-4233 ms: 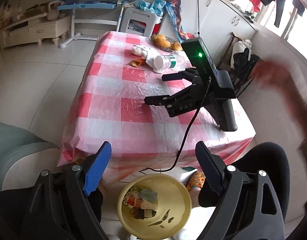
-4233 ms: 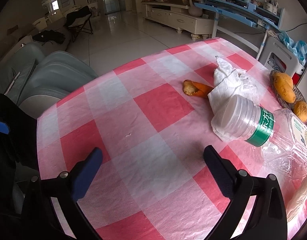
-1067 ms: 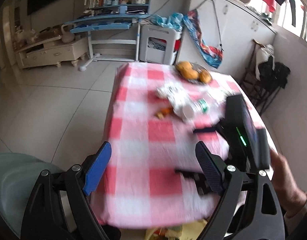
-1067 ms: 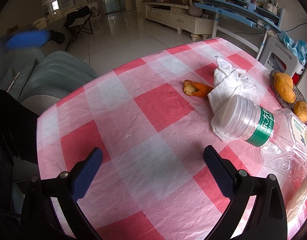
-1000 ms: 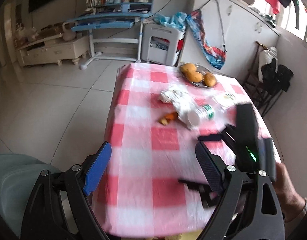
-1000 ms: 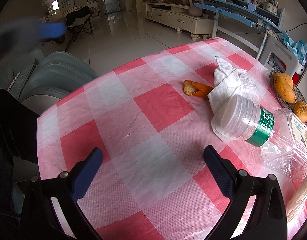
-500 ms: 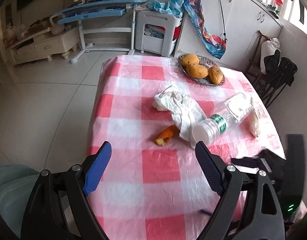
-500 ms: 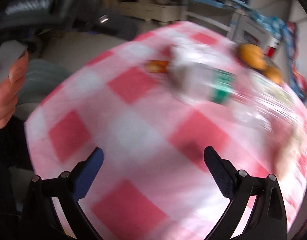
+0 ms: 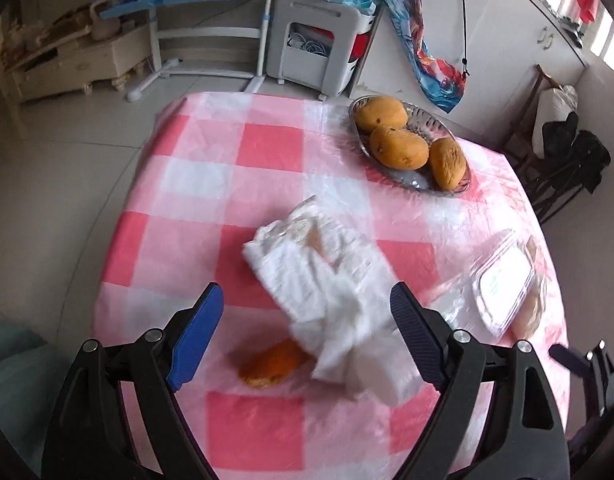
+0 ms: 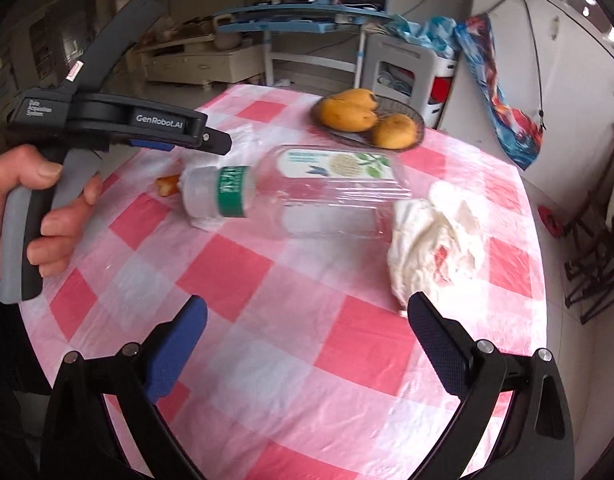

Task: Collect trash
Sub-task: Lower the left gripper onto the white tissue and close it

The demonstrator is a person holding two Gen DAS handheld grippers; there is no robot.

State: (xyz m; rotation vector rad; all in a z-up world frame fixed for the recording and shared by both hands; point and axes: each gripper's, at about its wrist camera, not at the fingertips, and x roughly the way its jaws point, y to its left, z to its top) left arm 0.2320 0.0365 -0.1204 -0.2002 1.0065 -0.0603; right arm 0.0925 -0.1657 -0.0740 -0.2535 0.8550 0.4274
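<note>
On the pink checked tablecloth [image 9: 259, 148] lie a crumpled white tissue [image 9: 319, 276], an orange peel [image 9: 271, 364] and an empty clear plastic bottle [image 10: 307, 196] on its side with a white cap. A second crumpled tissue [image 10: 431, 244] lies right of the bottle. My left gripper [image 9: 303, 332] is open and empty, hovering just above the tissue and peel. My right gripper [image 10: 303, 340] is open and empty above the table's near part, short of the bottle. The left gripper's body also shows in the right wrist view [image 10: 119, 124], held in a hand.
A metal dish with three mangoes [image 9: 407, 144] stands at the table's far side. A clear plastic lidded box [image 9: 503, 284] lies at the right edge. A white stool [image 9: 319, 48], a blue desk and folding chairs [image 9: 567, 160] stand beyond the table.
Both grippers have been lifted and moved over the table. The left one has advanced toward the tissue and peel; the right one has swung round to face the bottle from the side.
</note>
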